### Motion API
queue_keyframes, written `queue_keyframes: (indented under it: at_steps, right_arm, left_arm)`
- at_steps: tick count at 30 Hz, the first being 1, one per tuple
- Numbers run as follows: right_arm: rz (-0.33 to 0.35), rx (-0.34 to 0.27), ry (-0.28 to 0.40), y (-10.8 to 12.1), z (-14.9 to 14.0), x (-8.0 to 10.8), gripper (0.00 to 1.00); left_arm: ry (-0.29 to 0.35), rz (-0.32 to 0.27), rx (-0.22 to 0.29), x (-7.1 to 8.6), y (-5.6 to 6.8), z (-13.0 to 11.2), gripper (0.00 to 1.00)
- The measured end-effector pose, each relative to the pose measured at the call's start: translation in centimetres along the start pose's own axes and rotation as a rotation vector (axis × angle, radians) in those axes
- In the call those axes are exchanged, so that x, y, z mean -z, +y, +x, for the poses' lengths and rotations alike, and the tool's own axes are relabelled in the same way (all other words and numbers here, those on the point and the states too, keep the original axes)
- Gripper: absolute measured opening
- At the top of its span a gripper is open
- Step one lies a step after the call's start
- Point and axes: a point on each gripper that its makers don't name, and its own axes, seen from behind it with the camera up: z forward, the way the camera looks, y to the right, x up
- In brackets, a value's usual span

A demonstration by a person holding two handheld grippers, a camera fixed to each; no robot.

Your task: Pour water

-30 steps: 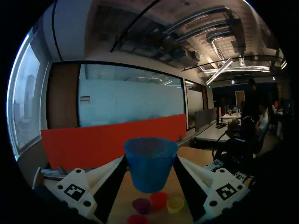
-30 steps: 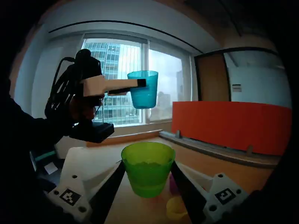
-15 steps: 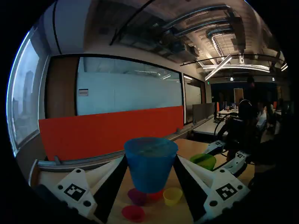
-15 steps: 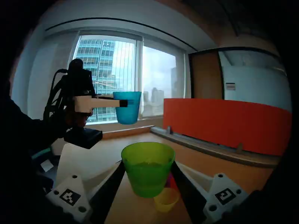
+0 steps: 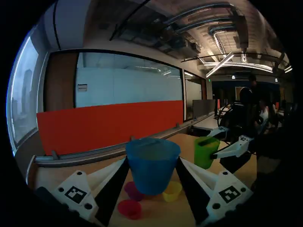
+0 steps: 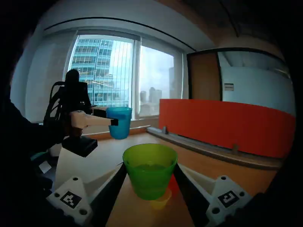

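My left gripper (image 5: 152, 168) is shut on a blue plastic cup (image 5: 153, 165), held upright above the wooden table (image 5: 159, 213). In the right gripper view the same blue cup (image 6: 119, 122) hangs at mid-left in the left gripper (image 6: 113, 122). My right gripper (image 6: 150, 174) is shut on a green cup (image 6: 150, 174) with liquid at its bottom, also upright. In the left gripper view that green cup (image 5: 205, 151) sits to the right between the right gripper's white fingers (image 5: 231, 150).
Small cups lie on the table under the blue cup: a purple one (image 5: 131, 190), a pink one (image 5: 129, 209) and a yellow one (image 5: 172, 190). An orange partition (image 5: 110, 124) runs along the table's far edge. Windows (image 6: 110, 77) stand behind the left gripper.
Both grippers have come lower toward the table with their cups. The green cup has risen into fuller sight in the left gripper view, and the blue cup has dropped in the right gripper view.
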Motion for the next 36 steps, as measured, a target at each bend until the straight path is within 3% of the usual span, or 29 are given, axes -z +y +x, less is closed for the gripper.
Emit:
queue_keyframes:
  at_steps: [18,36]
  right_arm:
    - [0.017,0.009,-0.069,0.8,-1.1,2.5,0.89]
    - [0.06,0.007,-0.225,1.3,-4.8,3.4,0.89]
  left_arm:
    - [-0.129,-0.051,-0.021,0.3,1.5,-5.8,0.84]
    - [-0.312,-0.128,-0.074,-0.5,3.1,-11.7,0.85]
